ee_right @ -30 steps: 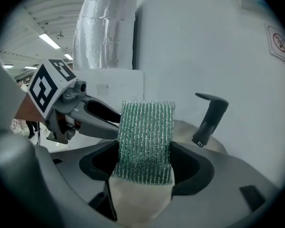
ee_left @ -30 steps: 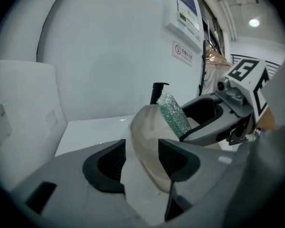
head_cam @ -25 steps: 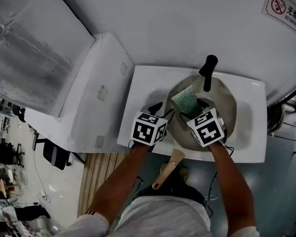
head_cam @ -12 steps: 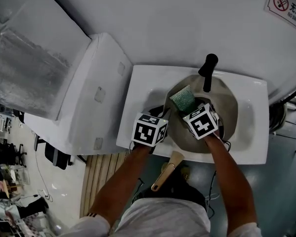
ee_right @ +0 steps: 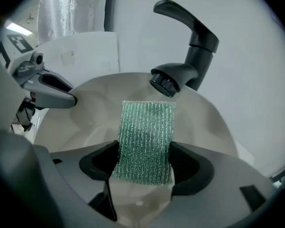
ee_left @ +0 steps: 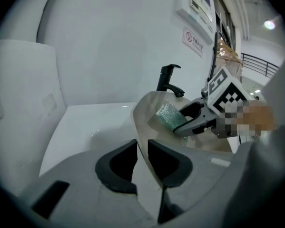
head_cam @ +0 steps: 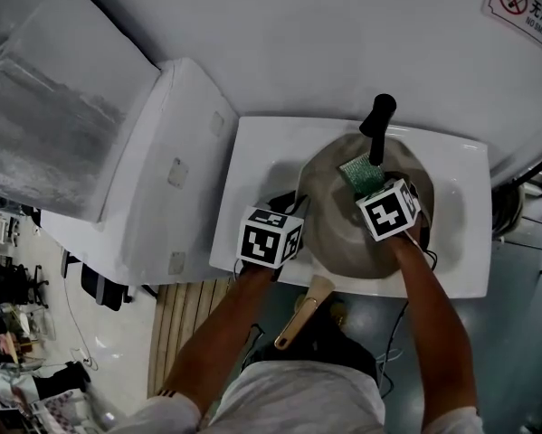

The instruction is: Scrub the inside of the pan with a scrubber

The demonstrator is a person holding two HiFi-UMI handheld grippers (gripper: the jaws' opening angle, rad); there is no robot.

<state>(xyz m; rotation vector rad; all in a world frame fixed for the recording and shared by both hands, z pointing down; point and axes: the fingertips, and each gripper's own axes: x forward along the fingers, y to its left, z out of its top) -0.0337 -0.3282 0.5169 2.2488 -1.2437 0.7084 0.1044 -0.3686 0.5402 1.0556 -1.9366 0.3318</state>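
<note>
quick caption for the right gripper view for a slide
Right gripper clamps a green scrubber inside the beige pan, below the black faucet.

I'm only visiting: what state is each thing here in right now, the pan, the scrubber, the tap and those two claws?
Beige round pan: sitting in the white sink, its rim gripped.
Green mesh scrubber: clamped, over the pan's inside.
Black faucet: no water running.
Left gripper: jaws closing on the pan's rim.
Right gripper: shut on the scrubber.
</note>
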